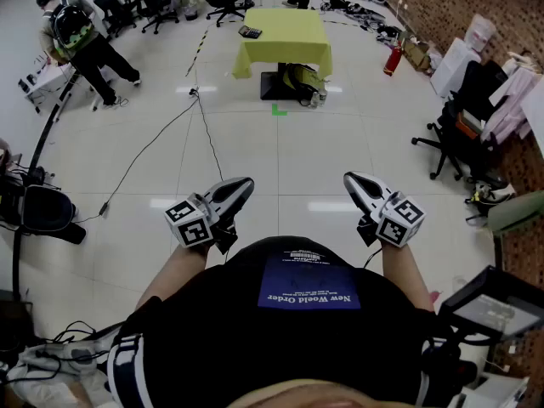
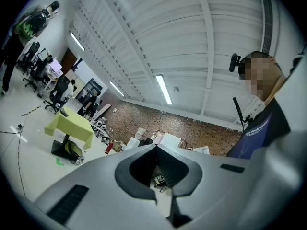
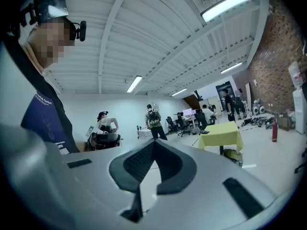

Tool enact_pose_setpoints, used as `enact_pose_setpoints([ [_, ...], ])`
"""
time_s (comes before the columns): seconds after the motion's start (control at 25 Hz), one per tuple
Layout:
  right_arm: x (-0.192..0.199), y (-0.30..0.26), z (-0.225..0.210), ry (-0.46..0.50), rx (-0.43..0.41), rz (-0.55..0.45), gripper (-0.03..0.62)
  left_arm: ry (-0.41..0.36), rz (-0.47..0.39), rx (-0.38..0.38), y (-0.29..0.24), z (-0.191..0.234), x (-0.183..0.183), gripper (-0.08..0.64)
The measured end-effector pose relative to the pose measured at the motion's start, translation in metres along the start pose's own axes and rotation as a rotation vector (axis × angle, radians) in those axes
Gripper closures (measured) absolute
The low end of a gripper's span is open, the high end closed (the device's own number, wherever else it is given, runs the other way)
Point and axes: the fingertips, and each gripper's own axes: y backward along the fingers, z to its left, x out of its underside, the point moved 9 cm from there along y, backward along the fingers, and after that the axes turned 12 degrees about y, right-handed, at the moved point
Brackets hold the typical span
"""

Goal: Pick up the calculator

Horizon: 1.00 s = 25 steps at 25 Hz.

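Note:
The calculator (image 1: 249, 31) is a small dark slab on the left edge of a table under a yellow cloth (image 1: 285, 32), far ahead across the floor. It also shows as a dark speck, the calculator (image 2: 64, 112), in the left gripper view and the calculator (image 3: 204, 132) in the right gripper view. My left gripper (image 1: 245, 184) and right gripper (image 1: 349, 178) hang close to my chest, apart from each other, pointing toward the table. In both gripper views the jaws meet at their tips with nothing between them: left gripper (image 2: 156, 147), right gripper (image 3: 154, 143).
A black cable (image 1: 206, 130) runs over the pale floor between me and the table. A bag (image 1: 305, 80) lies at the table's foot, a red extinguisher (image 1: 392, 60) to its right. A person with a backpack (image 1: 78, 34) stands far left. Office chairs (image 1: 452, 147) and clutter line the right.

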Motion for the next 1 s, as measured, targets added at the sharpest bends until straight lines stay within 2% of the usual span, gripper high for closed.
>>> enact_pose_setpoints([
  [0.44, 0.001, 0.061, -0.040, 0.007, 0.023, -0.024, 0.605, -0.026, 0.026, 0.024, -0.067, -0.026, 0.019, 0.554],
  [0.76, 0.014, 0.096, -0.076, 0.003, 0.007, -0.007, 0.605, 0.014, 0.051, 0.033, -0.120, -0.036, 0.049, 0.554],
  [1.0, 0.026, 0.084, -0.095, -0.037, 0.014, 0.007, 0.604, 0.042, 0.052, 0.035, -0.131, -0.020, 0.039, 0.554],
])
